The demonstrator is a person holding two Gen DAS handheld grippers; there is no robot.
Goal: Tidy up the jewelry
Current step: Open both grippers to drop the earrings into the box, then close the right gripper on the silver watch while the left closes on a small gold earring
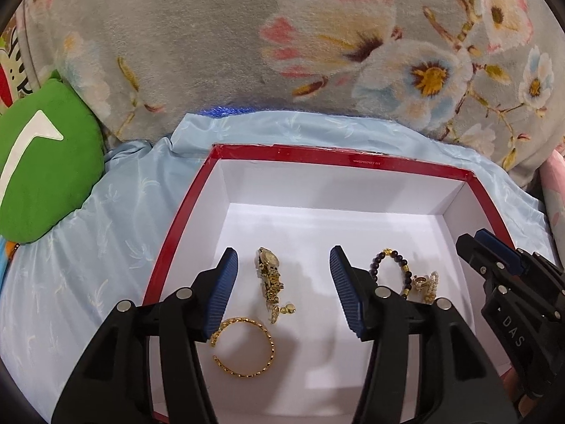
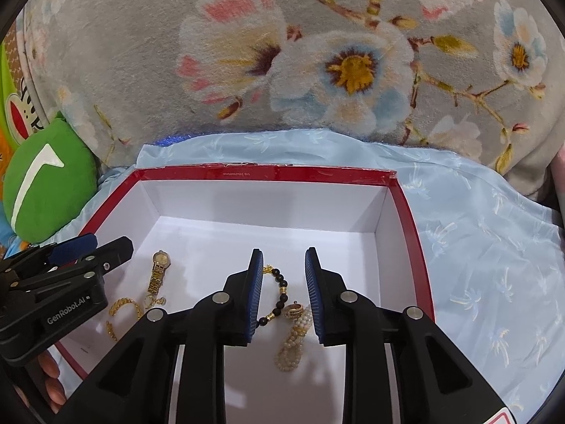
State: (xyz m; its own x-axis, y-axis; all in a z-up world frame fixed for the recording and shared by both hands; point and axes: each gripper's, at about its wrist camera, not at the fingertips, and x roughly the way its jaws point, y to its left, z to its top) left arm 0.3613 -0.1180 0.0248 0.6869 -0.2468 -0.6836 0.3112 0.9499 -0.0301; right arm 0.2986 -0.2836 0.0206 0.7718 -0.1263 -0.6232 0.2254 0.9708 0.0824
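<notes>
A red box with a white inside (image 1: 353,162) (image 2: 268,173) lies on pale blue cloth and holds the jewelry. In the left wrist view a gold watch (image 1: 270,275) lies between the fingers of my open, empty left gripper (image 1: 282,289), with a gold bangle (image 1: 243,346) below it. A dark bead bracelet (image 1: 388,268) and a pearl piece (image 1: 429,284) lie to the right. In the right wrist view my right gripper (image 2: 282,293) is open and empty above the bead bracelet (image 2: 279,293), a gold ring (image 2: 295,310) and a pearl bracelet (image 2: 293,342). The watch (image 2: 159,272) and bangle (image 2: 122,309) lie left.
A grey floral blanket (image 1: 247,35) rises behind the box. A green cushion (image 1: 46,173) lies at the left. Pale blue cloth (image 2: 494,265) spreads around the box. The right gripper shows in the left wrist view (image 1: 494,261); the left gripper shows in the right wrist view (image 2: 95,251).
</notes>
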